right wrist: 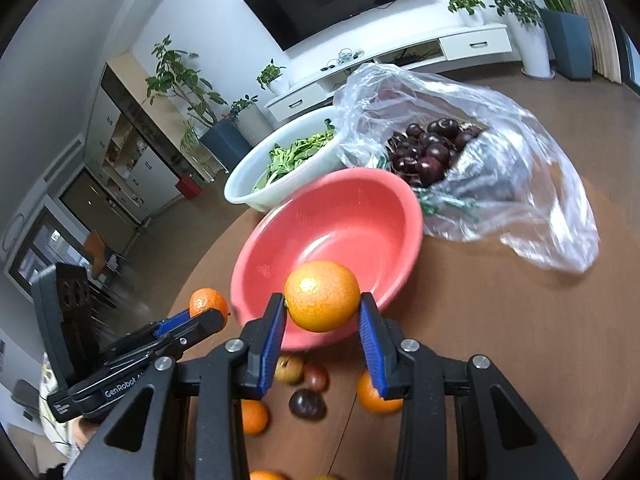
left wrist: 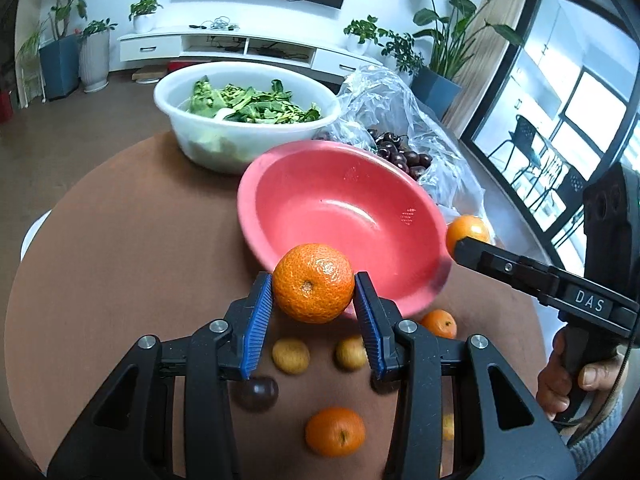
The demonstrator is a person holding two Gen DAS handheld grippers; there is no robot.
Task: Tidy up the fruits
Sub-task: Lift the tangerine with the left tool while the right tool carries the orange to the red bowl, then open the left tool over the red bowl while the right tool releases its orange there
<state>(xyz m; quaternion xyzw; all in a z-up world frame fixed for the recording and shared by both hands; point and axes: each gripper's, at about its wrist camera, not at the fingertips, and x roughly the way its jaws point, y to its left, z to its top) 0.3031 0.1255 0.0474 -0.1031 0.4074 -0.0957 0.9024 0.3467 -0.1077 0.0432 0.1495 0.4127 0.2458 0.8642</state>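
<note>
My left gripper (left wrist: 313, 294) is shut on an orange tangerine (left wrist: 313, 282) and holds it above the near rim of the empty pink bowl (left wrist: 320, 184). My right gripper (right wrist: 322, 314) is shut on a second tangerine (right wrist: 322, 296), also over the pink bowl's (right wrist: 360, 204) near rim. In the left wrist view the right gripper's finger comes in from the right with its tangerine (left wrist: 468, 230). In the right wrist view the left gripper's tangerine (right wrist: 208, 302) shows at the left. Loose tangerines (left wrist: 335, 431), small brown fruits (left wrist: 291, 356) and a dark plum (left wrist: 258, 392) lie on the brown table below.
A white basin of green leaves (left wrist: 244, 116) stands behind the pink bowl. A clear plastic bag of dark cherries (right wrist: 432, 148) lies at the back right. The round table's edge (left wrist: 60, 208) curves at the left.
</note>
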